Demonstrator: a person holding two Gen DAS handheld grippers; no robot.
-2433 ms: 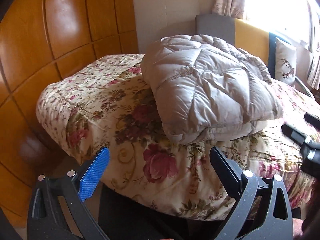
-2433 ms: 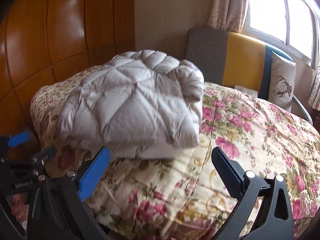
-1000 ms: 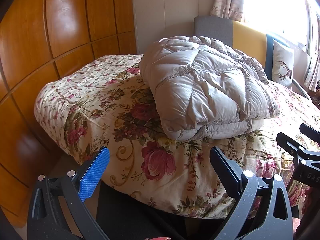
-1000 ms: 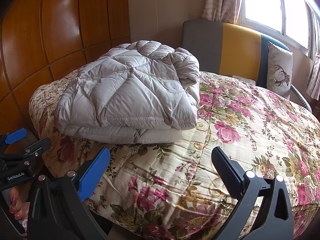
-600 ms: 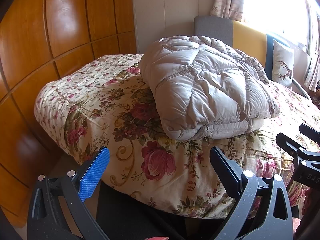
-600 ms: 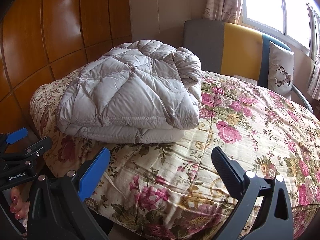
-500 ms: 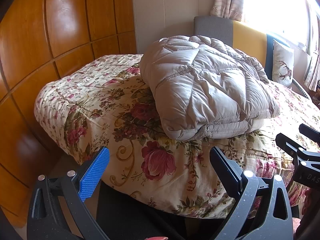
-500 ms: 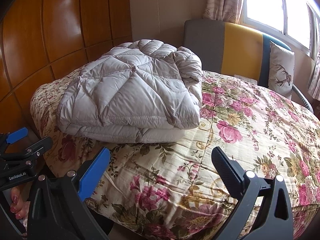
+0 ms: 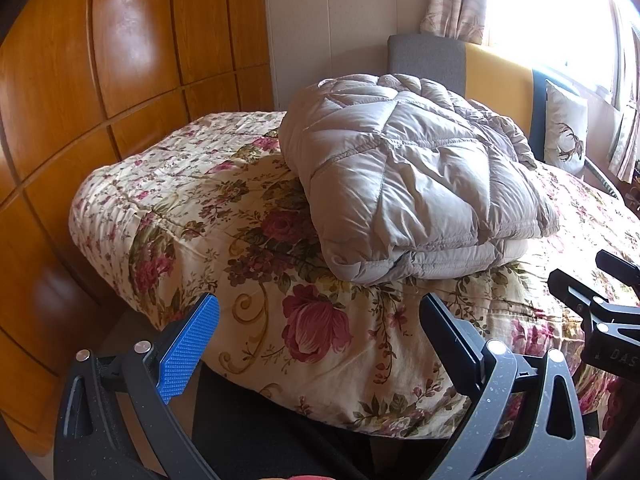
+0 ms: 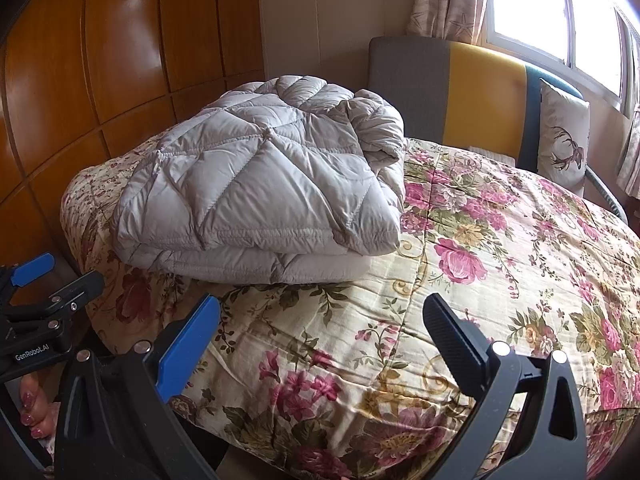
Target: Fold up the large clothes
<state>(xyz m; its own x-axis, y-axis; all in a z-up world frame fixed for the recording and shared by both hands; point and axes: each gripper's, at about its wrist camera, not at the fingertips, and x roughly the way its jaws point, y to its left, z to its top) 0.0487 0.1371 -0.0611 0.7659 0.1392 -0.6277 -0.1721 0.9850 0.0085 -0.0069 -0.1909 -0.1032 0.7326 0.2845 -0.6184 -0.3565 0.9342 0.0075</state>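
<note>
A grey quilted down coat point(image 9: 416, 184) point(image 10: 264, 192) lies folded in a thick stack on the floral bedspread point(image 9: 224, 216) point(image 10: 500, 264), near the bed's front left corner. My left gripper point(image 9: 318, 324) hangs open below the bed's front edge, well short of the coat and holding nothing. My right gripper point(image 10: 320, 322) is open too, over the bedspread's front edge, to the right of the coat and clear of it. Each gripper shows at the side of the other's view: the right gripper point(image 9: 600, 304), the left gripper point(image 10: 48, 292).
Curved wooden wardrobe panels point(image 9: 100, 92) close in on the bed's left side. A grey, yellow and blue headboard point(image 10: 472, 92) with a deer-print cushion point(image 10: 564, 144) stands behind the bed under a bright window. A person's toes point(image 10: 34, 412) show at the lower left.
Over the frames both grippers drew back a little from the bed, so the folded coat looks slightly farther away. Over the last second almost nothing has moved.
</note>
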